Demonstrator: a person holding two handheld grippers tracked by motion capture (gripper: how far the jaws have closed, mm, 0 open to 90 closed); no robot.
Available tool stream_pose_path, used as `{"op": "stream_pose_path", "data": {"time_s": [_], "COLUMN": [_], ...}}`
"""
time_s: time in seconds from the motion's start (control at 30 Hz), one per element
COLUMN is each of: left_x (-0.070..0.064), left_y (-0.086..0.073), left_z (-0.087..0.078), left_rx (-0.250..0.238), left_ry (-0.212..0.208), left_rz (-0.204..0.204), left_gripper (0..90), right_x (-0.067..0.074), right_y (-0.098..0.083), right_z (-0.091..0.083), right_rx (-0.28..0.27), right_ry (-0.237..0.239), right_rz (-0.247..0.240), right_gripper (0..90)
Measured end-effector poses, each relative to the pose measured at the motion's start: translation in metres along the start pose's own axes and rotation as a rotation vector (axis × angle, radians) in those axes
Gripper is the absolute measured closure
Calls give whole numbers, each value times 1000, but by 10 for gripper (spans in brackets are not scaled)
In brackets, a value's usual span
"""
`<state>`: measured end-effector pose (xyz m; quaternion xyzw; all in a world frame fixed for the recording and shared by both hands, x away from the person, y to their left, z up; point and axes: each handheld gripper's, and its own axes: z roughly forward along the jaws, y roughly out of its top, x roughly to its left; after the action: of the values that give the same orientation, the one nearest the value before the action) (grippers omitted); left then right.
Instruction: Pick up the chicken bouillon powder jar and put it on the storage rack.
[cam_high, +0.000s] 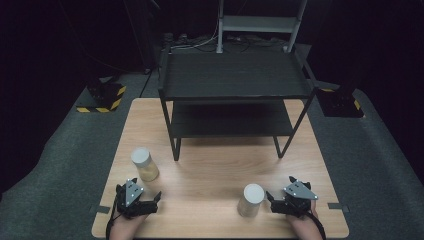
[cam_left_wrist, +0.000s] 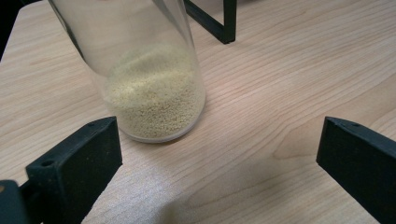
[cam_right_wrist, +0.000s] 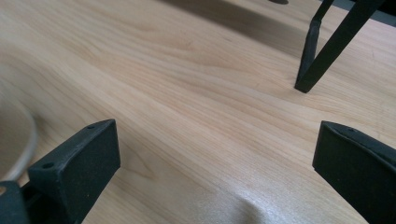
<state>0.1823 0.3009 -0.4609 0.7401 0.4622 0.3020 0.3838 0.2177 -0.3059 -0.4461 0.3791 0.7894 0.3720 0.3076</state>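
- Two grippers at the near table edge, both with jaws spread wide and nothing between them: left gripper (cam_high: 141, 204) near the left corner, right gripper (cam_high: 284, 201) near the right.
- Two hands behind them, cut off by the bottom frame edge.
- Two jars, upright, white-lidded, clear-walled: left jar (cam_high: 144, 164) just beyond the left gripper, part-filled with pale yellow grains; right jar (cam_high: 250, 200) just left of the right gripper, contents hard to make out from above.
- Left gripper view: left jar (cam_left_wrist: 154, 88) close ahead, toward the left jaw, not touching it; top cut off by the frame.
- Right gripper view: blurred curved rim at the far left edge, probably the right jar, mostly cut off.
- One wooden table (cam_high: 215, 165), bare between the jars.
- One black two-tier rack (cam_high: 235, 95) at the table's far half, shelves bare; lower shelf partly shadowed by the upper.
- Two yellow-and-black striped bases on the floor, one each side; background dark, little readable.
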Motion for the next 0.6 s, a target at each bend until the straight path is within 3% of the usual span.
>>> {"op": "stream_pose_path", "data": {"time_s": [0.2,0.4,0.6], "left_x": [4,-3,-2], "left_y": [1,1,2], "left_z": [1,0,0], "left_rx": [3,10,16], "left_ry": [-7,12,9], "left_rz": [-33,12,14], "left_gripper": [4,8,8], "right_x": [-5,0,-2], "right_y": [0,1,0], "right_z": [1,0,0], "right_rx": [4,10,4], "right_ry": [14,-2,-3], "right_rz": [-13,-28,-2], "right_gripper": [2,2,2]}}
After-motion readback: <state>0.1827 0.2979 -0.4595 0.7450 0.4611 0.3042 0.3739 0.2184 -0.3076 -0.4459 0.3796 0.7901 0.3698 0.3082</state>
